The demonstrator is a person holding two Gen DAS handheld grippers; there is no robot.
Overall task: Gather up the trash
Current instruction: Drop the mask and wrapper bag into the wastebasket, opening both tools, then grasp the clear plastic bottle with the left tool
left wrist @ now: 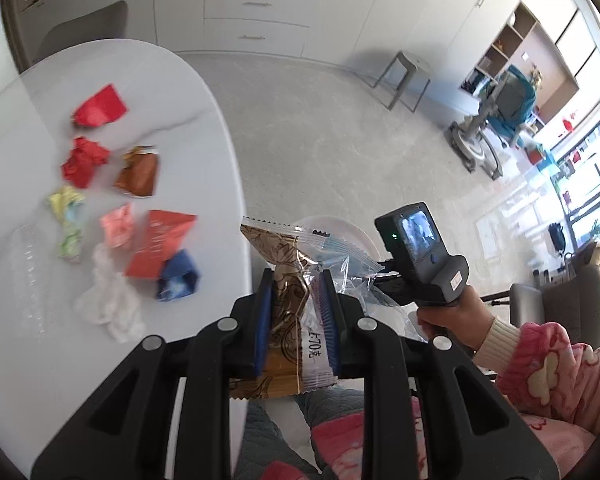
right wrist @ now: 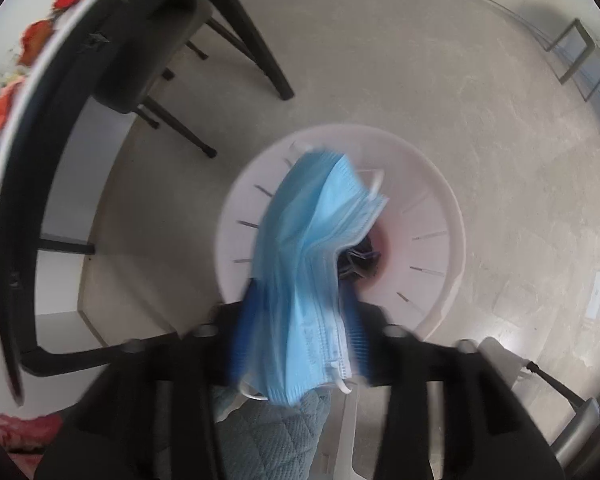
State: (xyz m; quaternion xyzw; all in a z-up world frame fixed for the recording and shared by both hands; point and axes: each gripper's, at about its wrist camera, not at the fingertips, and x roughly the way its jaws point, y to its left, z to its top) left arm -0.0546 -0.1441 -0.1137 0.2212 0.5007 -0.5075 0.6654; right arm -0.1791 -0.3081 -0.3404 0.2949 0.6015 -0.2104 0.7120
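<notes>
We hold the right gripper (right wrist: 300, 320) clamped on one blue face mask (right wrist: 316, 248) directly above the white bin (right wrist: 432, 208) on the floor, judged ready for dropping. Our left gripper (left wrist: 294, 320) pinches one brown snack wrapper (left wrist: 286, 300) beside the table (left wrist: 204, 92) edge; at ten o'clock roughly nine crumpled scraps (left wrist: 138, 174) lie waiting.
</notes>
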